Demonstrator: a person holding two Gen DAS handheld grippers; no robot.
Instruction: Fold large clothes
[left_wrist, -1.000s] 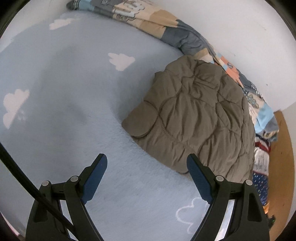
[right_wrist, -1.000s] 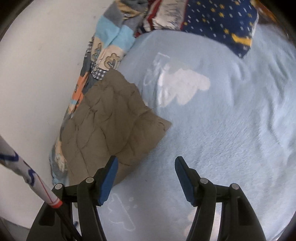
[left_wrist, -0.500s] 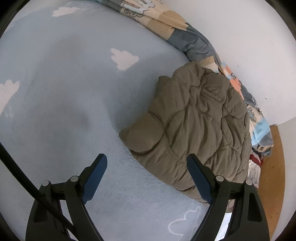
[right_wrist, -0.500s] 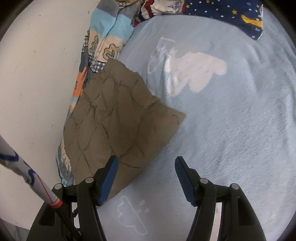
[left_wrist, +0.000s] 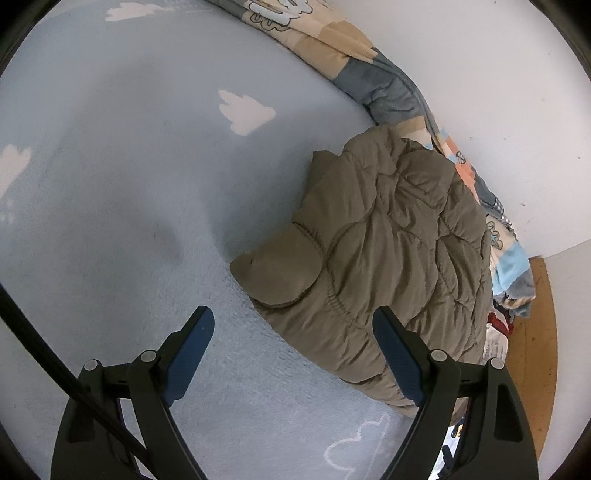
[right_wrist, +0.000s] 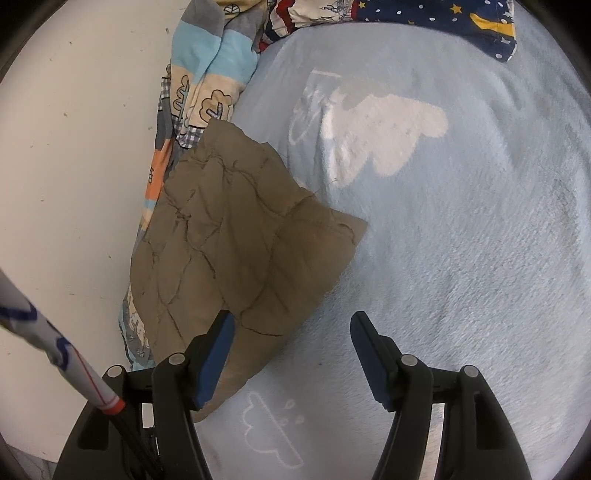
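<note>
Both grippers, left (left_wrist: 291, 354) and right (right_wrist: 291, 354), held their jaws wide and empty above the olive-brown quilted puffer jacket (left_wrist: 388, 266), apparently folded, lying on the pale-blue cloud-print bed cover (left_wrist: 129, 184); the next move likely needed an edge grasp.

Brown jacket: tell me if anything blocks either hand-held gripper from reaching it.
Nothing visible does. The brown jacket lies folded on the blue blanket, right ahead of the open left hand-held gripper and right hand-held gripper.

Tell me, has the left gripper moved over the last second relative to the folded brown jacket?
Yes. The left gripper has come closer to the brown jacket: its right-hand finger now overlaps the jacket's near edge, and the jacket fills more of the left wrist view.
</note>
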